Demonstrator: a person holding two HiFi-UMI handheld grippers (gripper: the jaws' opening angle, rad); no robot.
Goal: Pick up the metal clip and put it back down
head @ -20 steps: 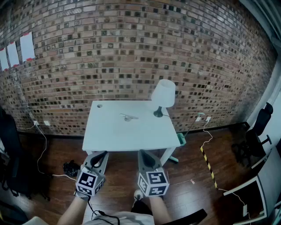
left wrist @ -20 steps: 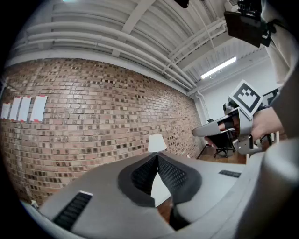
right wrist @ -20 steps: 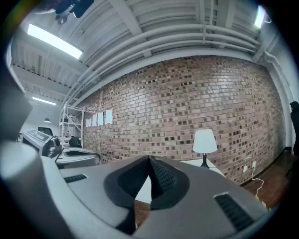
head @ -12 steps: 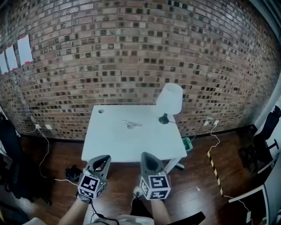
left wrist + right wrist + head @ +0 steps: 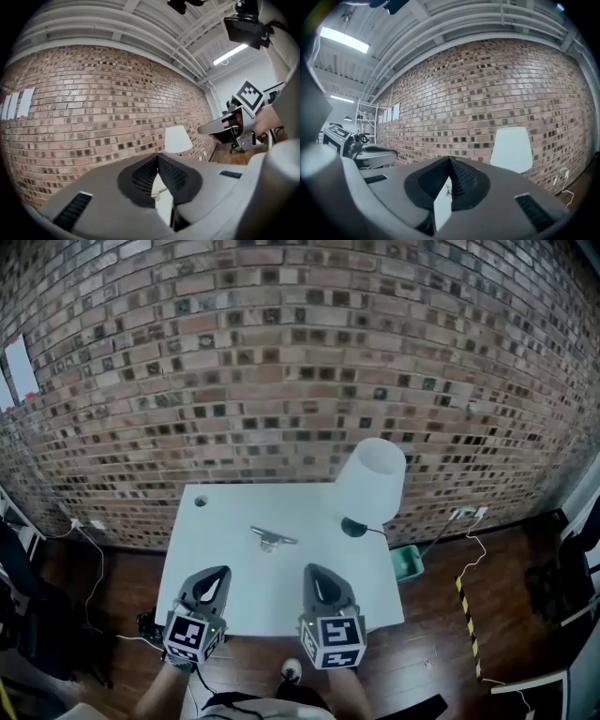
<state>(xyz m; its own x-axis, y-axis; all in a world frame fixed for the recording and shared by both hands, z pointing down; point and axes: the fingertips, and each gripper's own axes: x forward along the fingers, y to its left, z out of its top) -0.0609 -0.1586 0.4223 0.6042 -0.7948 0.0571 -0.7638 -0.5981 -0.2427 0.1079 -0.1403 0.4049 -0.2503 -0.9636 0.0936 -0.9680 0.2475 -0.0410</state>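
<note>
The metal clip point(image 5: 272, 539) lies flat near the middle of the white table point(image 5: 216, 540), well ahead of both grippers. My left gripper point(image 5: 217, 575) and right gripper point(image 5: 315, 575) hang side by side over the table's near edge, both shut with nothing in them. In the left gripper view the jaws meet at a point point(image 5: 158, 157), and the clip point(image 5: 159, 192) shows small through the slit below. In the right gripper view the jaws point(image 5: 450, 162) also meet, with a strip of tabletop visible beneath them.
A white lamp point(image 5: 374, 484) stands on the table's far right corner, and a cable hole point(image 5: 200, 502) is at the far left. A brick wall point(image 5: 281, 381) backs the table. A green bin point(image 5: 408, 562) and cables lie on the wooden floor to the right.
The view has come closer to the table. Both grippers, earlier over the floor in front of it, now hang over its near edge. The clip has not moved.
</note>
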